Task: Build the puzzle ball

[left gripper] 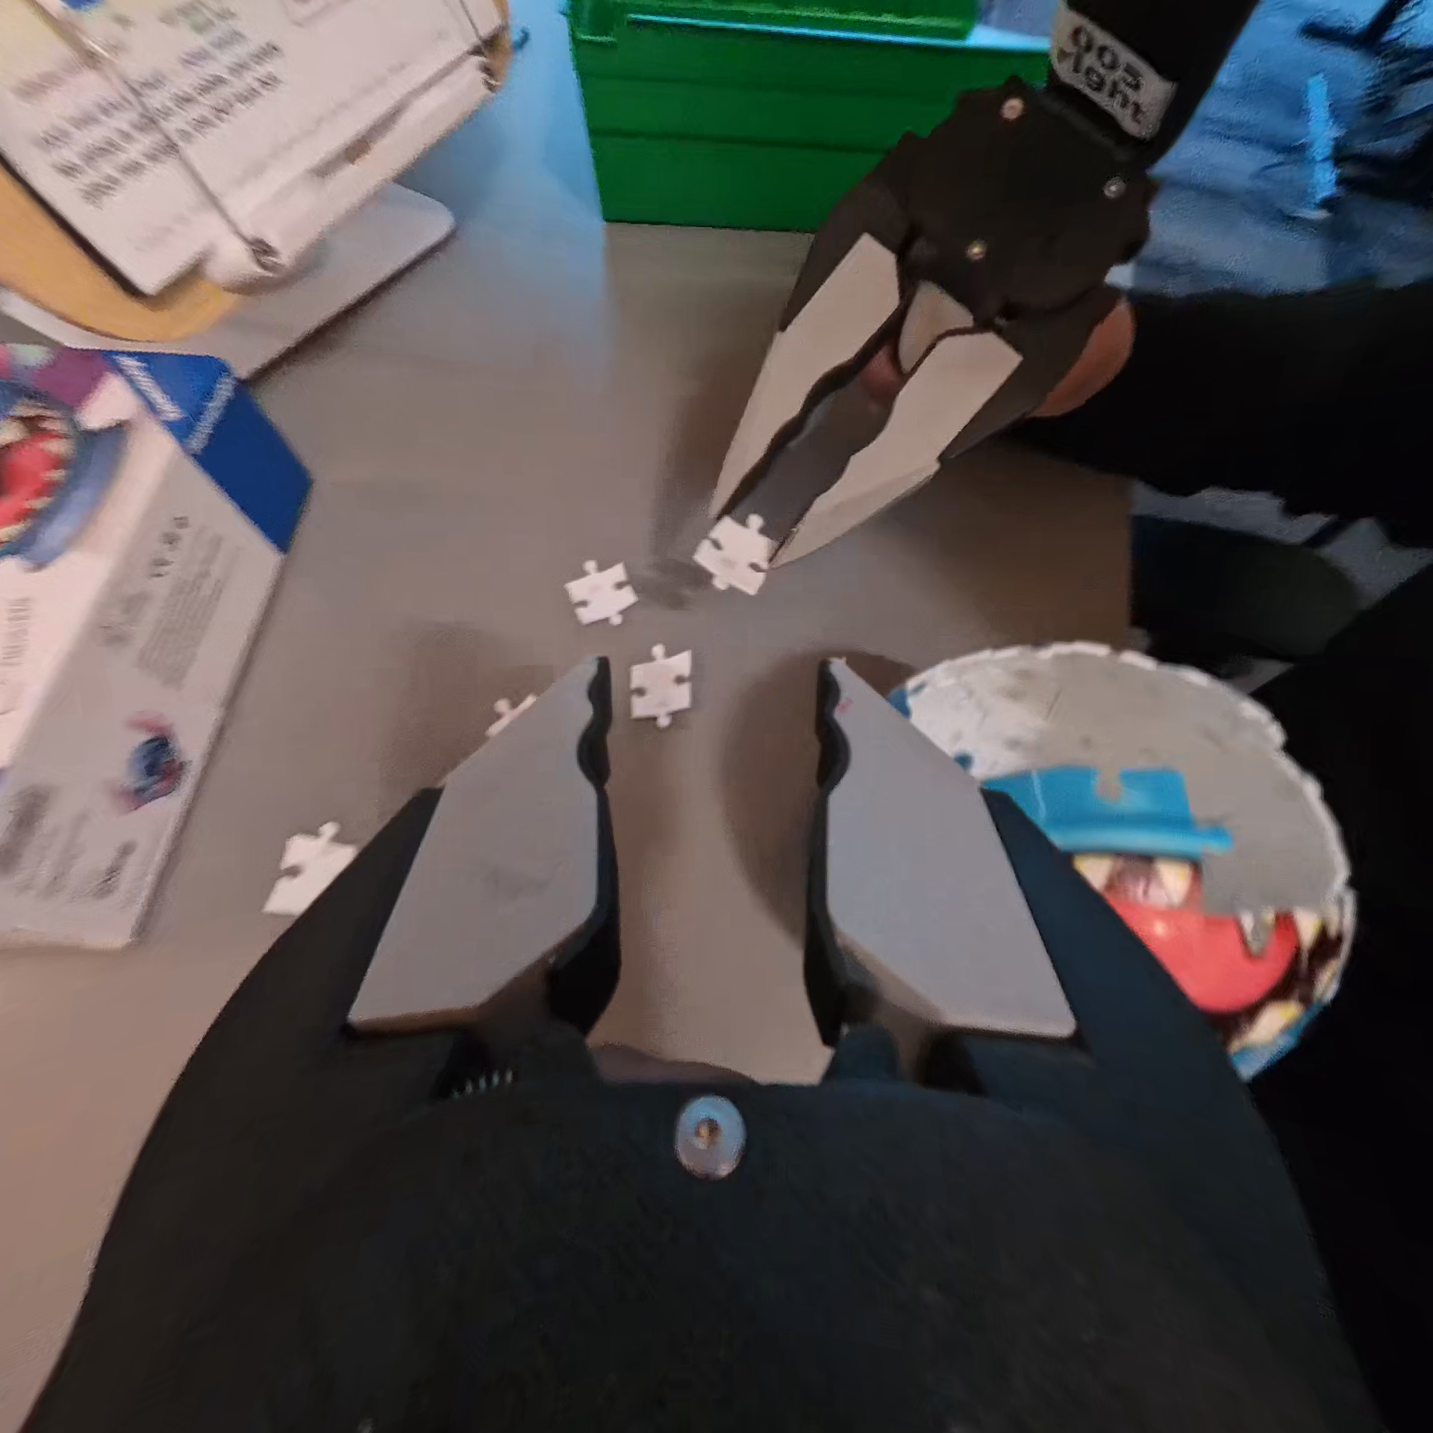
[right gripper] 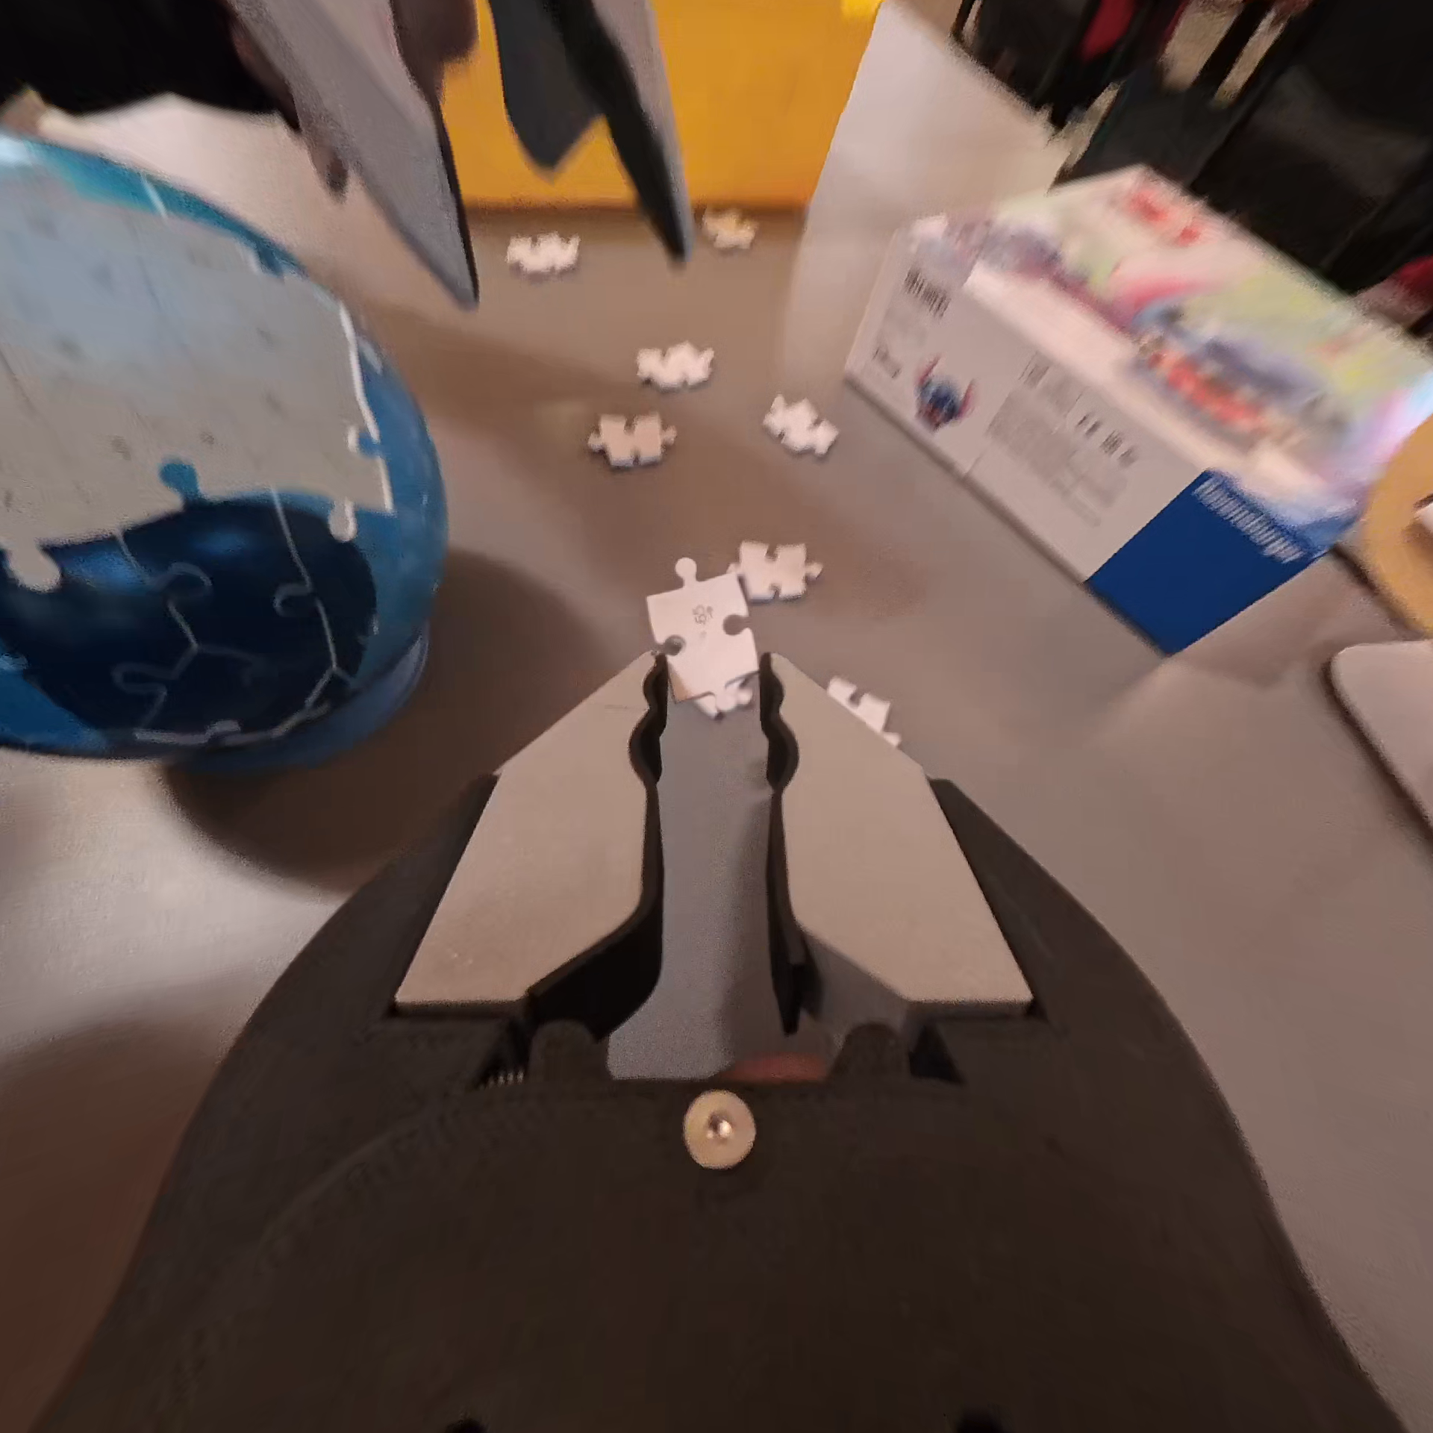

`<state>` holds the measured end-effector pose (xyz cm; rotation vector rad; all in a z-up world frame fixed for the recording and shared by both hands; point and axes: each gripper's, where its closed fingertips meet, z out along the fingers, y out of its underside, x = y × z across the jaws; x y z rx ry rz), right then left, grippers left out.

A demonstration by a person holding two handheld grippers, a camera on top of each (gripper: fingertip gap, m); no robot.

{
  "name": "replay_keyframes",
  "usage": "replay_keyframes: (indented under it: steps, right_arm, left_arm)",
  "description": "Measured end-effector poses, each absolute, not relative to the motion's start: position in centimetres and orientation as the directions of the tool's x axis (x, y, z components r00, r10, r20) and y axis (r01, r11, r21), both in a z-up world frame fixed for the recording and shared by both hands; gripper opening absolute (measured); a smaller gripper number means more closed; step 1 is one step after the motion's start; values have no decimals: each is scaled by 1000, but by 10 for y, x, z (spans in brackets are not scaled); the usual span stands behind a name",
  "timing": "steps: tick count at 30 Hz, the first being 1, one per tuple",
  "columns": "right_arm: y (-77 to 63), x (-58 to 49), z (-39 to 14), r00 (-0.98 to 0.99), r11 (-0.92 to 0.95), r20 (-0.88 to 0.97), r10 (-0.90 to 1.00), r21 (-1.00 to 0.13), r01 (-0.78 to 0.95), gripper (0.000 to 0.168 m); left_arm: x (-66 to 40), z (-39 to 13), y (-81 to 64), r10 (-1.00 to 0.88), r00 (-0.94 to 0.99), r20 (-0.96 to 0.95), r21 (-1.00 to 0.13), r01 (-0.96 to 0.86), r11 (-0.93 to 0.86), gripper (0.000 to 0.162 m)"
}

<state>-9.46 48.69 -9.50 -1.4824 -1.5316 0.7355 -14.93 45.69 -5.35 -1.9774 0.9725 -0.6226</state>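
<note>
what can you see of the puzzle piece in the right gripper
The puzzle piece is small, flat and white, cardboard-looking, with knobs and notches and a faint mark on its face. It is pinched by one end between the fingers of the right gripper, tilted, lifted just above the grey table, with other loose pieces lying beyond it.

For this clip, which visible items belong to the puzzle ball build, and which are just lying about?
Part of the job:
- partly built puzzle ball
- white piece gripped at the right gripper tips
- loose white pieces on the table
- left gripper, open and empty

Just lying about:
- puzzle box, though it belongs to the set
- green bin
- stack of papers
</note>
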Motion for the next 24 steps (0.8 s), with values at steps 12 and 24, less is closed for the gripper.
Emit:
replay_keyframes:
  steps: [12,24]
  right_arm:
    - [494,-94,-54,210,210,289,934,-920,332,21]
    - [492,-97,-33,126,184,225,966,-943,276,10]
  left_arm:
    - [-95,-52,487,-791,439,425,-781,-264,-566,24]
    - [-101,-56,481,-904,426,-25,-714,-640,-282,0]
